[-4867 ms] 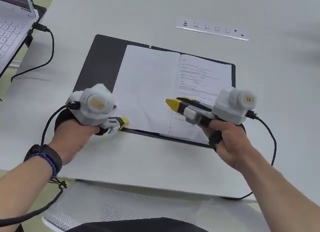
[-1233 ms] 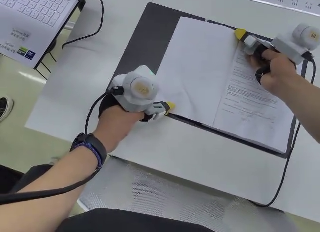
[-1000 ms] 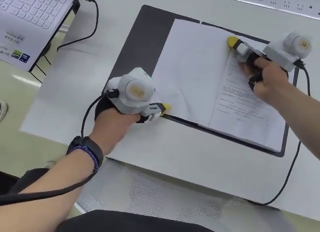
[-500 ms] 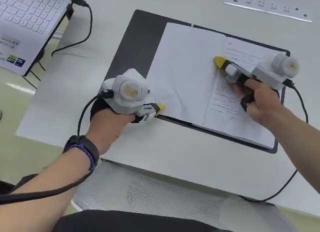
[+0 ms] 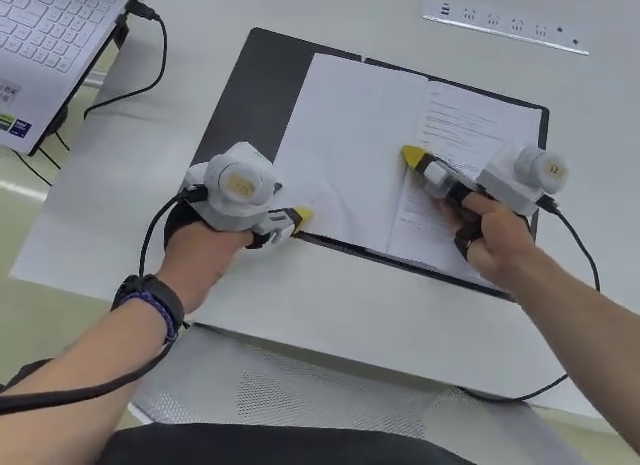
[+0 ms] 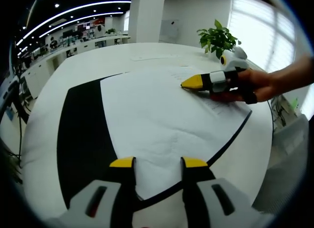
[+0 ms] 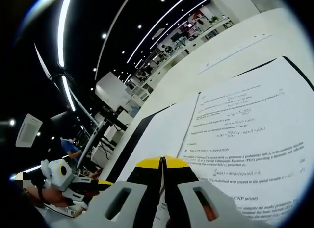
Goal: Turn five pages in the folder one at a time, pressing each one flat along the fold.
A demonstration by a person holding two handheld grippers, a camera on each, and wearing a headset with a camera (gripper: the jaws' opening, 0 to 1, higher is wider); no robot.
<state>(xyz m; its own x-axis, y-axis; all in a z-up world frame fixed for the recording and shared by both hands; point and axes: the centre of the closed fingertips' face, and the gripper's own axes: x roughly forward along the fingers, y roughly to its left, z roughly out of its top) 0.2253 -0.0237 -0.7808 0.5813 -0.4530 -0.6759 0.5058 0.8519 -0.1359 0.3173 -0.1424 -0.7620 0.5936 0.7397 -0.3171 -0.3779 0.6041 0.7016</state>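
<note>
Head view, folder [image 5: 245,95]: open flat on the white worktop [image 5: 330,310], black cover showing at the left, a blank page [image 5: 340,135] beside it and a printed page [image 5: 470,125] on the right.
Fold [image 5: 421,100]: long axis from the near edge to the far edge, leaning slightly rightward at the far end.
Right tool [image 5: 408,155]: jaws pressed together with nothing pinched, yellow tips down on the paper right at the fold, roughly midway along it; the nearer of the two to the fold.
Left tool [image 5: 296,217]: jaws spread, at the near corner of the blank page, with the page's near edge just beyond the tips in the left gripper view; well apart from the fold.
Coming move, as a judgement: probably a pressing stroke by the right tool, kept along the fold's line and not across it.
Materials: thin white paper, faintly creased near the left tool; stiff matte black cover; hard yellow plastic tips; smooth worktop.
Surroundings: laptop [image 5: 50,35] far left, power strip [image 5: 500,25] beyond the folder.
</note>
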